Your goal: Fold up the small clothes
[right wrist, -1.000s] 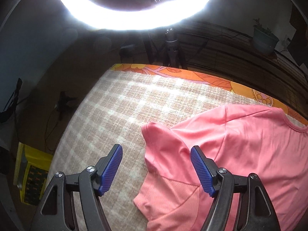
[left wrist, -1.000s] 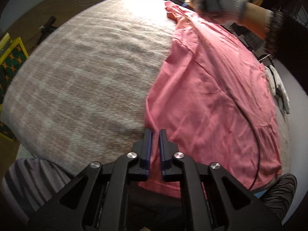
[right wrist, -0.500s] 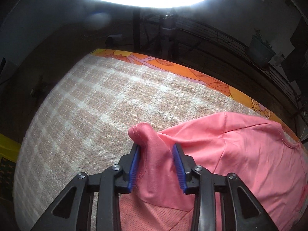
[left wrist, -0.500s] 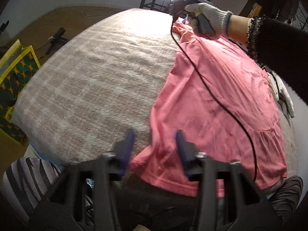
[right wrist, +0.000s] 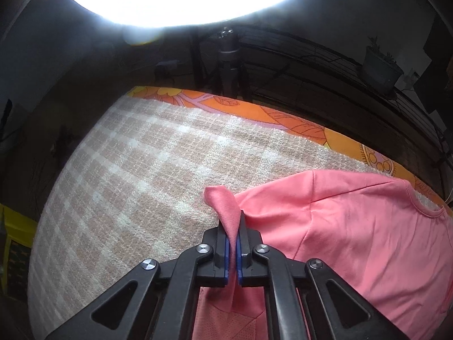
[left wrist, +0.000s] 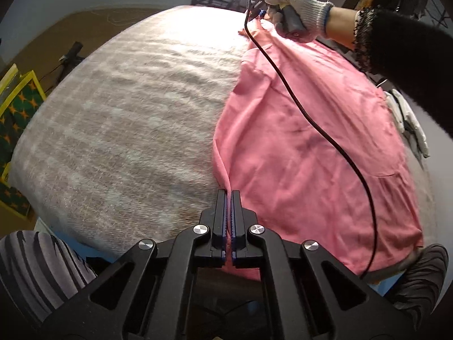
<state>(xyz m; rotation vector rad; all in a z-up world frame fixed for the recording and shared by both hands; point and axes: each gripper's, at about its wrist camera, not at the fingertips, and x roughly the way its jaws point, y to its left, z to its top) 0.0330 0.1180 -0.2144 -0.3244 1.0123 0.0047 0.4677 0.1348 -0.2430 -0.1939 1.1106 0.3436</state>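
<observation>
Both grippers, left (left wrist: 228,195) and right (right wrist: 232,226), pinch the pink shirt (left wrist: 305,147) on the bed (left wrist: 127,119); no fold is made yet.

From the left wrist we look low and close along the pink shirt (left wrist: 311,147) across the checked blanket (left wrist: 127,130); from the right wrist, toward the ring light (right wrist: 187,8) — both views share shirt and blanket.
</observation>
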